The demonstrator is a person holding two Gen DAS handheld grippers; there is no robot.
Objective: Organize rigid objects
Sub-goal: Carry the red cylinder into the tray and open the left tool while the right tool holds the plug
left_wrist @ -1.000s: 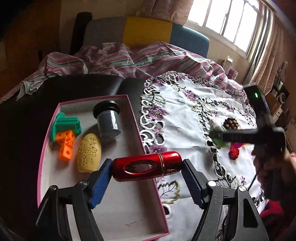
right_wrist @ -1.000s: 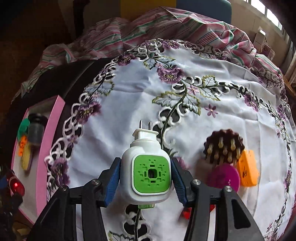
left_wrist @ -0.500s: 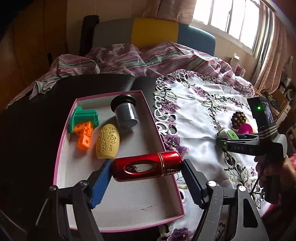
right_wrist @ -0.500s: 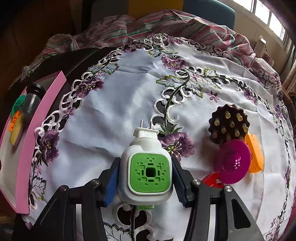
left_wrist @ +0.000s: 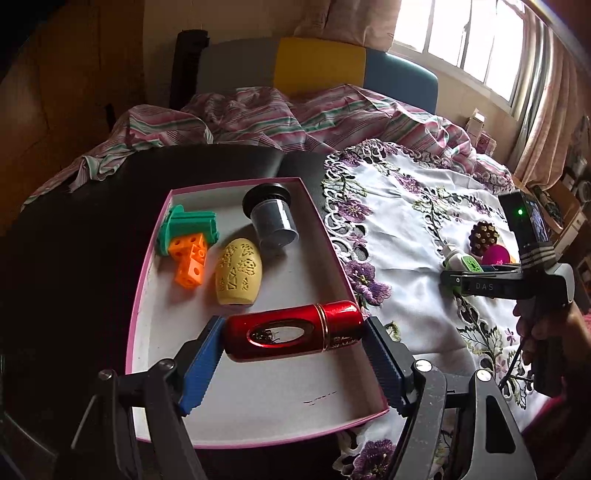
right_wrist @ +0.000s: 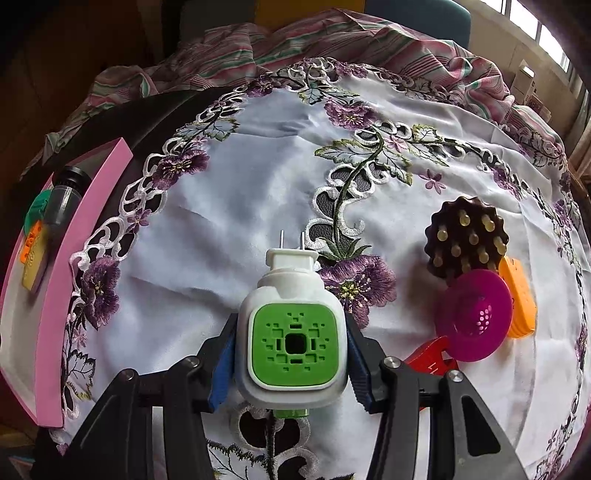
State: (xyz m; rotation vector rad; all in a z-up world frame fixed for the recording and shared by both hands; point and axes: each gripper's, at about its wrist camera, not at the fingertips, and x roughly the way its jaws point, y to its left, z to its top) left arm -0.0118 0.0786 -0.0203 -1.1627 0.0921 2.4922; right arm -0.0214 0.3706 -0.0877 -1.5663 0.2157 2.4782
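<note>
Bench under embroidered cloth (right_wrist: pixel 258 177), window (left_wrist: pixel 461 33) behind.
Left claw (left_wrist: pixel 291 338) clamped on red cylinder (left_wrist: pixel 293 330) above pink tray (left_wrist: pixel 317 229); right claw (right_wrist: pixel 291 354) clamped on green-faced plug (right_wrist: pixel 293 339).

The left hand-held gripper (left_wrist: pixel 293 354) clamps a red metallic cylinder (left_wrist: pixel 293 334) crosswise between its blue pads, above the near part of a pink-rimmed tray (left_wrist: pixel 147 258). In the tray lie a yellow patterned egg-shaped piece (left_wrist: pixel 239 271), an orange block toy (left_wrist: pixel 189 258) touching a green plastic piece (left_wrist: pixel 186 225), and a clear jar with a black lid (left_wrist: pixel 271 216) on its side. To the right, on the embroidered white cloth (left_wrist: pixel 402 229), the right hand-held gripper (left_wrist: pixel 465 275) holds a white and green plug-in device (left_wrist: pixel 461 260), near a brown studded disc (left_wrist: pixel 484 236) and a magenta piece (left_wrist: pixel 496 254). A hand (left_wrist: pixel 535 325) grips its handle.
</note>
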